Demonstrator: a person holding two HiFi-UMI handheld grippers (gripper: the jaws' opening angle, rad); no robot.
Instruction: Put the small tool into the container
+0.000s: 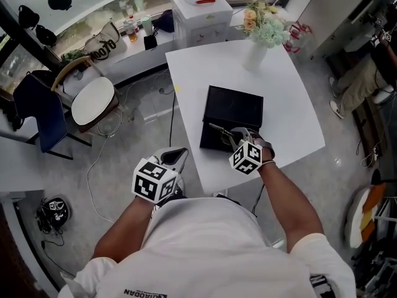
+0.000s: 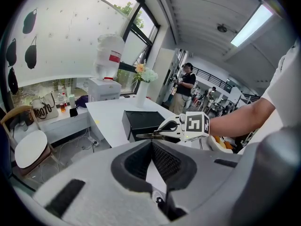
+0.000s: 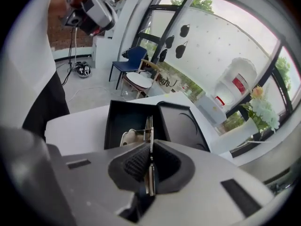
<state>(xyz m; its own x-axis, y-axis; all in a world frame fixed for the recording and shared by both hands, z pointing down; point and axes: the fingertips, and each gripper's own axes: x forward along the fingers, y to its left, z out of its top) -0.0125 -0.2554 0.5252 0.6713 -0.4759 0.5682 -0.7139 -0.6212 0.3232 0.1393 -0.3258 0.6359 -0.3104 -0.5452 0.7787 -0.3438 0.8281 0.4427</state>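
Note:
A black box, the container (image 1: 209, 143), lies open on the white table (image 1: 291, 117) with its black lid (image 1: 239, 107) beside it. My right gripper (image 1: 234, 139) hovers at the box's near edge, shut on a thin metal hand tool (image 1: 218, 129) whose tip reaches over the box. In the right gripper view the tool (image 3: 149, 128) stands edge-on between the closed pads (image 3: 141, 164), pointing into the container (image 3: 117, 121), where a pale object (image 3: 126, 136) lies. My left gripper (image 1: 180, 154) hangs off the table's left side, shut and empty (image 2: 151, 142); from there I see the right gripper (image 2: 176, 126).
A white vase of flowers (image 1: 260, 33) stands at the table's far end. A white cabinet (image 1: 201, 14) is behind it. A round-seat chair (image 1: 90, 98) and a blue chair (image 1: 43, 113) stand on the floor at left, with cables. A person (image 1: 366, 79) is at the right.

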